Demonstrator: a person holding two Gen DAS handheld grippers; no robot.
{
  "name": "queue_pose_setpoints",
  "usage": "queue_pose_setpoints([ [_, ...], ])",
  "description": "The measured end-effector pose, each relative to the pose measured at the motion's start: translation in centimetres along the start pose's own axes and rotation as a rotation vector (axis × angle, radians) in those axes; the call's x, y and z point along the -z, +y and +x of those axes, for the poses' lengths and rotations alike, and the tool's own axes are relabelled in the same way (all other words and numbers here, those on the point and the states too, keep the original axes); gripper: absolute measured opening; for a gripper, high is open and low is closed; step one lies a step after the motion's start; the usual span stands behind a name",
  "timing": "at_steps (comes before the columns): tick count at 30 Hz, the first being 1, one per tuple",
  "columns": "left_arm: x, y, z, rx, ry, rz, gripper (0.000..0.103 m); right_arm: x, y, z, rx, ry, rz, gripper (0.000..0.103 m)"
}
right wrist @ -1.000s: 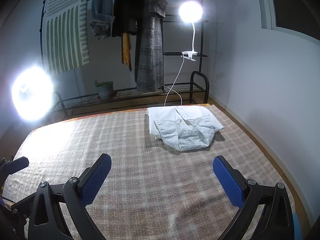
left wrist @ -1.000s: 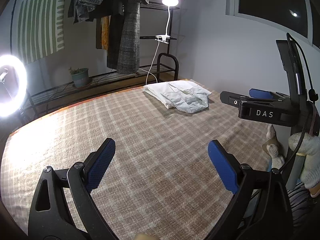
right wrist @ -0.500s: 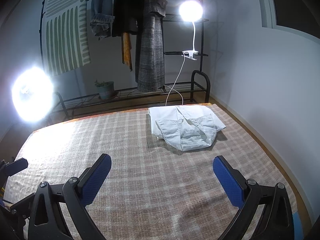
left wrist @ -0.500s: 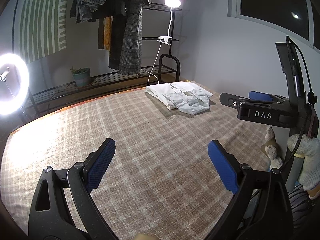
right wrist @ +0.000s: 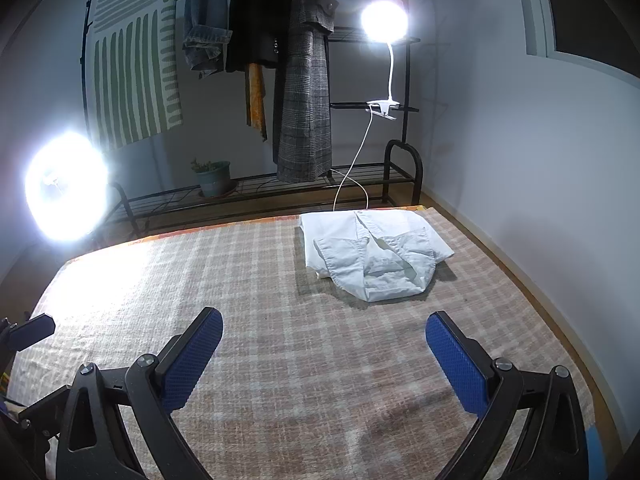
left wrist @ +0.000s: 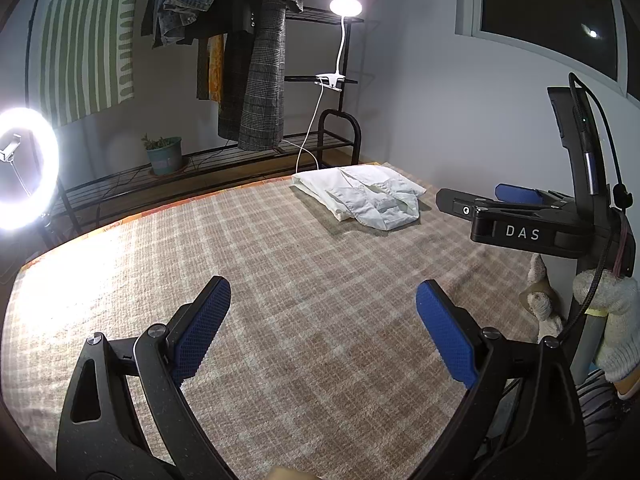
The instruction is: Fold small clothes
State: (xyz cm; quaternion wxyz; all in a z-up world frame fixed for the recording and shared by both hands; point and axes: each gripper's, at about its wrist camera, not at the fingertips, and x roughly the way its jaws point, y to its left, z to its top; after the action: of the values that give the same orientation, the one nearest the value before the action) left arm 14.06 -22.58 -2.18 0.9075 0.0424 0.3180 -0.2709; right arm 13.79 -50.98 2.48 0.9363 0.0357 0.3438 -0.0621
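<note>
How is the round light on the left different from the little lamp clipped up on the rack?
The ring light is a big glowing hoop with a dark hole in the middle; the clip lamp is a small solid disc. The ring light stands low beside the bed; the clip lamp sits high on a bendy white neck, clipped to the rack. Both are switched on and shine white.

Checked blanket [right wrist: 280,320] bare up to folded white shirt [right wrist: 372,256]; wall [right wrist: 520,160] close right.
</note>
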Motion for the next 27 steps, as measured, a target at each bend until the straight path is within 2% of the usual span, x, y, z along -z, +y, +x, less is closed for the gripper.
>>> queue_pose_setpoints([
  [27,-0.60,-0.22,-0.20,-0.008,0.007,0.013,0.096,0.34,0.31,0.26,-0.005,0.008,-0.008,0.103],
])
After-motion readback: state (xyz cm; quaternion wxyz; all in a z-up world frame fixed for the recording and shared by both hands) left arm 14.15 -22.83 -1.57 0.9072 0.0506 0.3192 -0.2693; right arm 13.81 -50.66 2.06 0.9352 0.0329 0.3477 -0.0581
